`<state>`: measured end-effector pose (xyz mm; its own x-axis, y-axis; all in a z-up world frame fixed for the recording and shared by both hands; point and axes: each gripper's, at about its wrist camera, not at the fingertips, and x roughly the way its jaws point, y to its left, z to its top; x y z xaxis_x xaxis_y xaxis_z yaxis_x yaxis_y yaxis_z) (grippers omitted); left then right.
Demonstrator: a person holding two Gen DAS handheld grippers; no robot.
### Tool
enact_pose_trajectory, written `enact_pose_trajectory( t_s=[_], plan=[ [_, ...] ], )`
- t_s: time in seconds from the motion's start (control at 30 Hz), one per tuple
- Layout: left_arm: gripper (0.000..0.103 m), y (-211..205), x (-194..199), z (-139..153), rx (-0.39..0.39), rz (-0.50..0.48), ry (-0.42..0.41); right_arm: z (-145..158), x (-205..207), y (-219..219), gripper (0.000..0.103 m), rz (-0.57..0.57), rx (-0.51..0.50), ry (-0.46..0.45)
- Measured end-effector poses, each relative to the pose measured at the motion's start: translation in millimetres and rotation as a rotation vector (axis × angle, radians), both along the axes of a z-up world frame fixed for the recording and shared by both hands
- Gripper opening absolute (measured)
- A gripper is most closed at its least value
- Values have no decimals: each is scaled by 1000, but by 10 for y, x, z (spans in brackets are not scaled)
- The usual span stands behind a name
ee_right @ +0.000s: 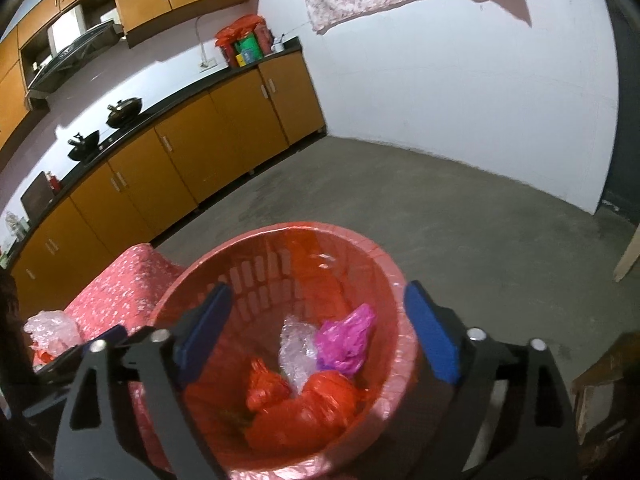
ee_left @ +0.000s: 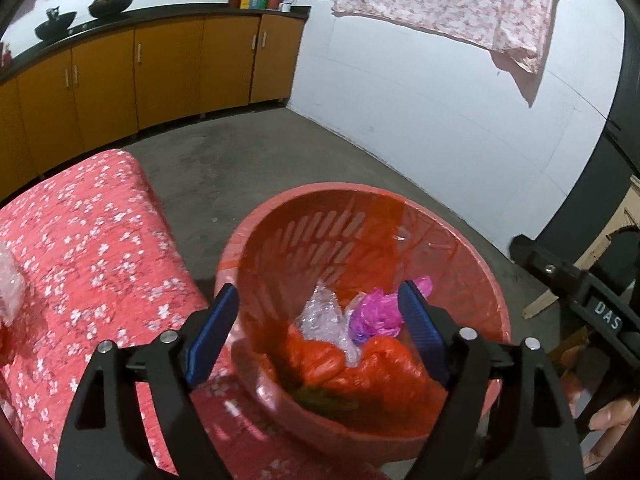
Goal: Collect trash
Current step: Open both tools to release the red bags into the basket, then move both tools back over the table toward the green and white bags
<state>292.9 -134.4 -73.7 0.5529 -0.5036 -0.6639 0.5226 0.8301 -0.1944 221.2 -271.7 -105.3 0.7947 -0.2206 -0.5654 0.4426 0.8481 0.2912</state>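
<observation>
A red slotted plastic basket lined with a red bag stands on the floor beside a table. It also shows in the right wrist view. Inside lie red plastic bags, a clear crumpled wrapper and a magenta bag; the same magenta bag shows in the right wrist view. My left gripper is open and empty above the basket. My right gripper is open and empty above it too. A clear crumpled bag lies on the table at the left.
The table has a red floral cloth. Orange cabinets with a black counter line the far wall, with woks on top. A floral cloth hangs by the white wall. The floor is bare concrete. The right tool's body is at the right edge.
</observation>
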Motion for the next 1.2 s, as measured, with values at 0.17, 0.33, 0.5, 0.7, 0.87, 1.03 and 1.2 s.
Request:
enact_pose_trajectory(
  t_s=[0.17, 0.33, 0.5, 0.7, 0.87, 1.03, 1.2],
  plan=[
    [94, 135, -94, 30, 22, 43, -25, 48, -57, 36, 98, -48, -53, -11],
    [98, 297, -199, 37, 61, 87, -36, 62, -82, 149, 98, -53, -75, -7],
    [99, 548, -328, 36, 87, 131, -48, 95, -62, 305, 98, -14, -92, -2],
    [99, 955, -535, 147, 104, 196, -101, 199, 10, 603, 98, 73, -103, -15],
    [99, 1386, -715, 310, 114, 274, -165, 255, 110, 949, 98, 169, -89, -26],
    [99, 1987, -860, 403, 120, 406, -196, 331, 223, 1459, 98, 287, -113, -28],
    [99, 2623, -920, 328, 153, 555, -186, 373, 308, 2083, 98, 441, -123, -23]
  ],
)
